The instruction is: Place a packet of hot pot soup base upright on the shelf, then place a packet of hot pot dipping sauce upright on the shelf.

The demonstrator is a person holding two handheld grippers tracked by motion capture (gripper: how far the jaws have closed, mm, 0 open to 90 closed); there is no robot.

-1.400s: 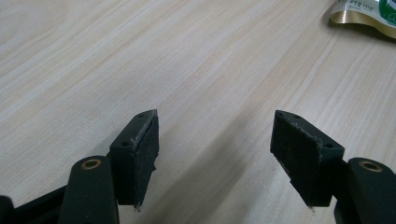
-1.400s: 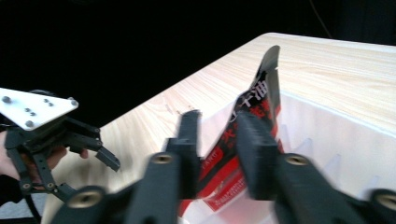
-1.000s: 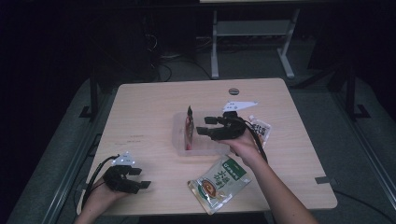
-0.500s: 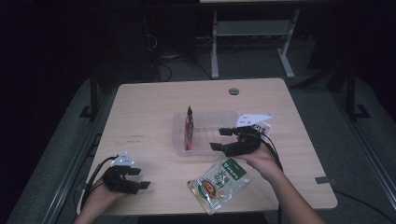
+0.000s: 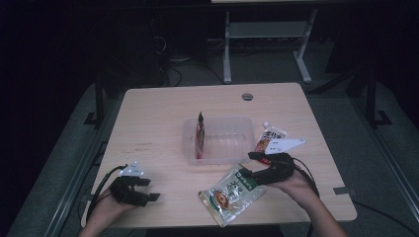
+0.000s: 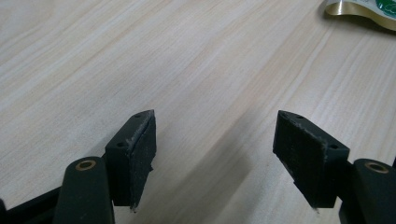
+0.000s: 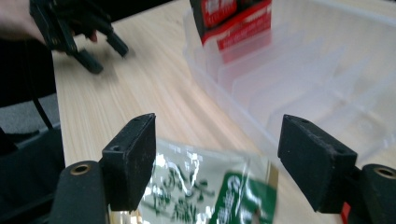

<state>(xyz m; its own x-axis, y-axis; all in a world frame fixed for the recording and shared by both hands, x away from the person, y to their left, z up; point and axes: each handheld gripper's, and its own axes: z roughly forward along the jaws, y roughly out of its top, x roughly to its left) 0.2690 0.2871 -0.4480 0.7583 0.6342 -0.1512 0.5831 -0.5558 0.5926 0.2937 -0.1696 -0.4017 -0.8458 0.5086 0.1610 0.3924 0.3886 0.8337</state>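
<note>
reaching for the green snack packet at the front of the desk, you should lower the right gripper so its wide-open fingers close over the packet's upper edge, near the clear bin. they hold nothing yet. your left gripper rests apart, fingers wide, empty.

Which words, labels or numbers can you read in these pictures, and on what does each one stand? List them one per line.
Green and gold packet: dark characters and a green label, too blurred to read.
Red packet standing in the clear tray: white characters, cut off and blurred, not readable.
Small sachet beside the tray: print too small to read.
Nothing here can be quoted with certainty.
</note>
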